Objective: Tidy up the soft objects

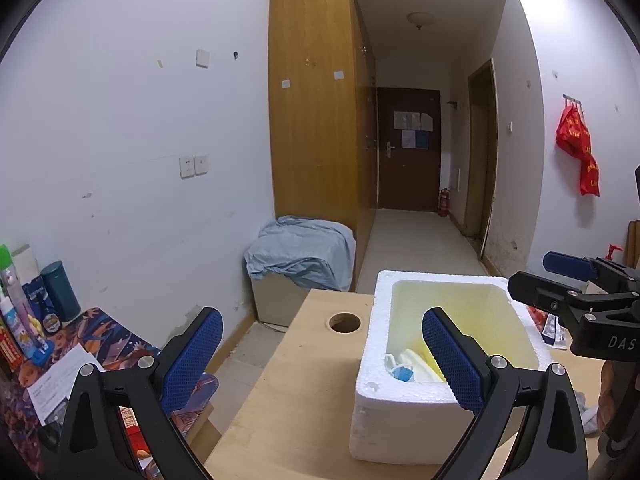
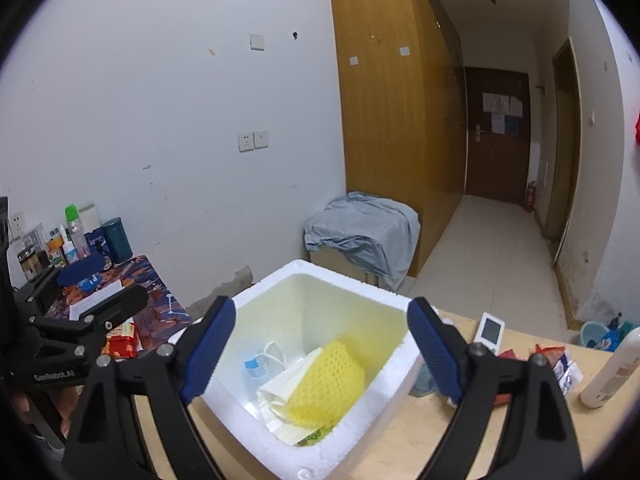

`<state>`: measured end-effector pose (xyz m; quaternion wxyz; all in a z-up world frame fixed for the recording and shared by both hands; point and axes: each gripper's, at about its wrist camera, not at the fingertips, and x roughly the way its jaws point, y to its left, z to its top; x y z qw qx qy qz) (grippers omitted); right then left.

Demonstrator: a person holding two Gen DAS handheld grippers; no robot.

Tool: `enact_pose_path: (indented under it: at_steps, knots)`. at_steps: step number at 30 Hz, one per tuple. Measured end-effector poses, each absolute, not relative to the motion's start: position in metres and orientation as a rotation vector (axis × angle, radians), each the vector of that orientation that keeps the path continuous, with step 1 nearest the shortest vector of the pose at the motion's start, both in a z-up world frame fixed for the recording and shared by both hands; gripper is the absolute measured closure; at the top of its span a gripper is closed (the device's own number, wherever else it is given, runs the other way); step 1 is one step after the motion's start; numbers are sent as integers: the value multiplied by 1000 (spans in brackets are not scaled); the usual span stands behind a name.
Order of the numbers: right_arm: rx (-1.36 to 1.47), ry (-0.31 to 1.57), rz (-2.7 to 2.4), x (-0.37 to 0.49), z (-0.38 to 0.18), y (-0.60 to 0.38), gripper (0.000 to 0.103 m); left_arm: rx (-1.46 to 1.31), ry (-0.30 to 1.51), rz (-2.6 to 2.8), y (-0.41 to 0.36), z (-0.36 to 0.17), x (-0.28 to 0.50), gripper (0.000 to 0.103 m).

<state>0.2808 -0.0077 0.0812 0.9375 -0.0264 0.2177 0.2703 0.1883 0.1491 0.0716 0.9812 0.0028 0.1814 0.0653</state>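
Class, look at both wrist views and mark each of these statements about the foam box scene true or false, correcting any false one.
1. The yellow foam net sleeve lies inside the white polystyrene box. True.
2. The right gripper is clamped on the sleeve. False: its jaws are open above the box, nothing between them.
3. The left gripper is open and holds nothing. True.
4. The box stands on the floor. False: it stands on the light wooden table.
5. A crumpled grey-blue cloth is draped over a low cabinet by the wall. True.
6. The table's round hole is on the box's right in the left wrist view. False: on its left.
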Motion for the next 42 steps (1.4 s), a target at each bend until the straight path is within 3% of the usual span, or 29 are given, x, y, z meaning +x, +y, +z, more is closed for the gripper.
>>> enact_pose_path:
  at_steps: [15, 24, 26, 42]
  knots:
    - [-13, 442, 568, 267, 92, -25, 12, 17, 357, 100, 130, 81, 179, 3]
    - [5, 412, 516, 240, 104, -51, 6, 27, 349, 63, 109, 88, 163, 3]
    - [11, 409, 504, 234, 105, -58, 0, 28, 347, 52, 104, 89, 159, 3]
    - [27, 373, 406, 188, 111, -106, 0, 42, 335, -107, 47, 91, 125, 3]
